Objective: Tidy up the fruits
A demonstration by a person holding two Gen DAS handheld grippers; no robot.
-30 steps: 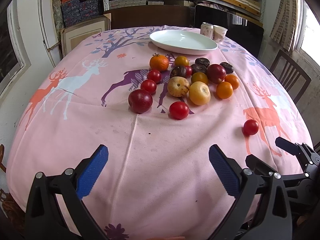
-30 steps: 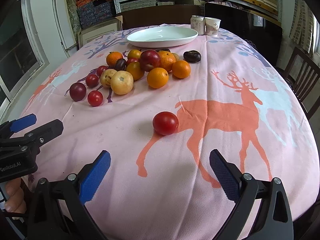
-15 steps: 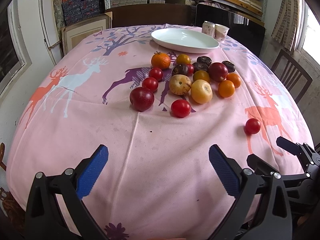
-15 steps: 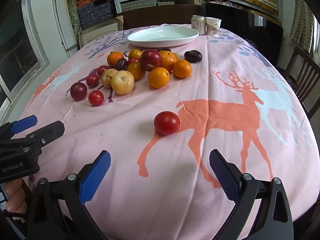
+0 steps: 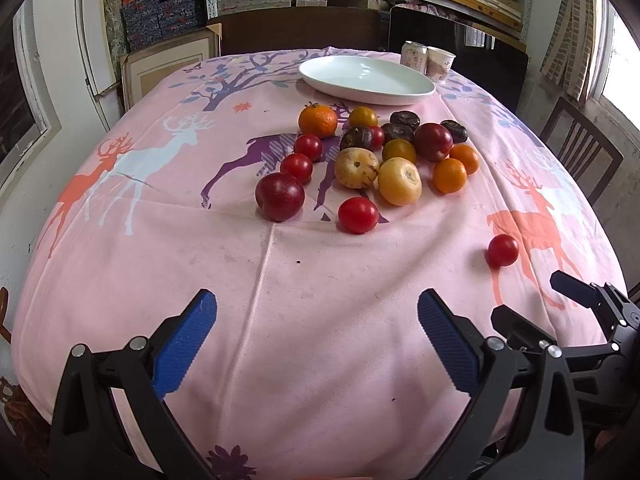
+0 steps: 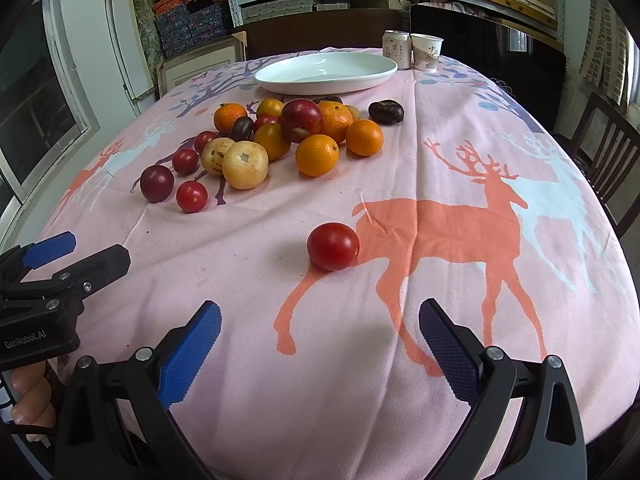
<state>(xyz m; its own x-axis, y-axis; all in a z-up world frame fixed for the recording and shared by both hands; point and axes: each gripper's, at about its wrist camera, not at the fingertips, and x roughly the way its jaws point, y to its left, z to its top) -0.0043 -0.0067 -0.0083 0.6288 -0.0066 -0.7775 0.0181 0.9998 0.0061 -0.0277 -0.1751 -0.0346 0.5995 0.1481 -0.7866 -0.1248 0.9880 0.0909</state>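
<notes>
Plate: I see a white oval plate (image 5: 366, 80) at the far side of the table, nothing in it.
Cup and can: a paper cup (image 6: 426, 52) and a drinks can (image 6: 396, 49) stand just right of the plate, touching or nearly so — I cannot see their contents.
Fruit pile: a cluster of fruits (image 5: 376, 152) lies on the pink deer tablecloth (image 5: 160, 272) just near of the plate; oranges, red plums, yellow ones, dark ones.
Stray tomato: one red tomato (image 6: 333, 246) sits alone, well apart from the pile, nearer me and to its right.
Left gripper (image 5: 316, 344): blue pads spread wide, holding nothing, low over the near cloth.
Right gripper (image 6: 320, 344): also spread wide and empty, the stray tomato straight ahead of it.
Hard to make out: several fruits at the back of the pile hide behind others — kinds uncertain. A few fingers (image 6: 28, 396) show at the lower left edge of the right view, mostly cut off.
</notes>
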